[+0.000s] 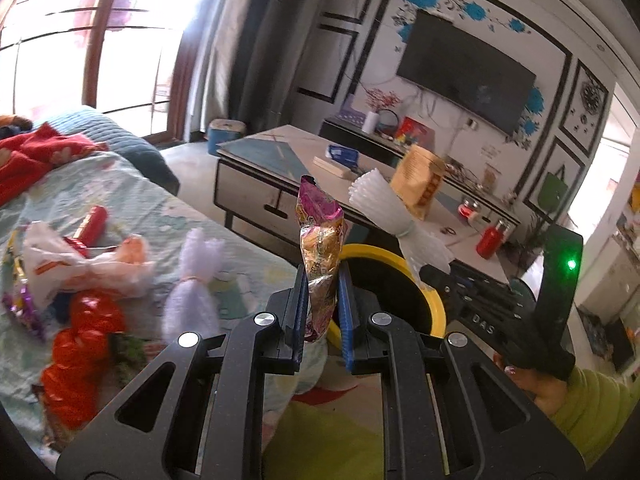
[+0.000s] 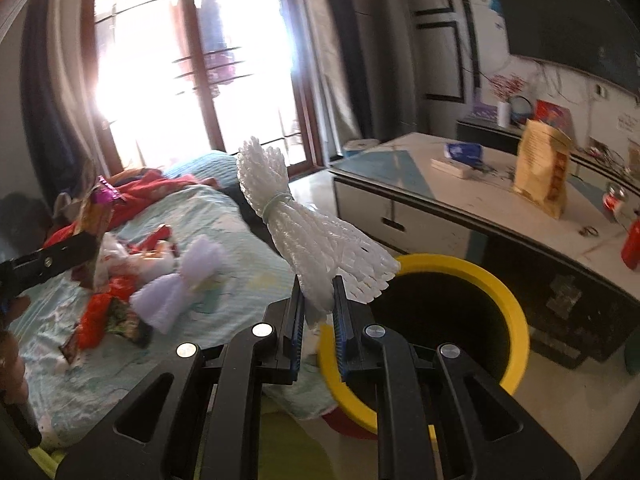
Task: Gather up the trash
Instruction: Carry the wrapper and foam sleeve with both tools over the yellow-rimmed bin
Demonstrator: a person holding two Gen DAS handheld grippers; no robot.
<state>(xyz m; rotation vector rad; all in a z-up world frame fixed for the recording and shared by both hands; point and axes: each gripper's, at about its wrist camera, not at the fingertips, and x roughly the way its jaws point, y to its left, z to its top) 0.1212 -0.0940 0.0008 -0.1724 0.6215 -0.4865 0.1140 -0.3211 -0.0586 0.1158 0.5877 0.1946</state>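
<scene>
My left gripper [image 1: 322, 280] is shut on a shiny pink and gold snack wrapper [image 1: 320, 240], held upright near the yellow-rimmed bin [image 1: 434, 312]. My right gripper [image 2: 318, 294] is shut on a white foam net bundle [image 2: 304, 232] tied with a band, held at the left rim of the bin [image 2: 516, 320]. The bundle also shows in the left wrist view [image 1: 384, 206]. More trash lies on the bed: a lilac foam net [image 1: 192, 292], a red foam net [image 1: 80, 356], a white and orange bag [image 1: 68, 268].
The bed [image 2: 120, 360] with a light green cover is at left. A low table [image 2: 460, 200] with a yellow bag, books and red bottles stands behind the bin. A TV hangs on the far wall; a bright window is at the back.
</scene>
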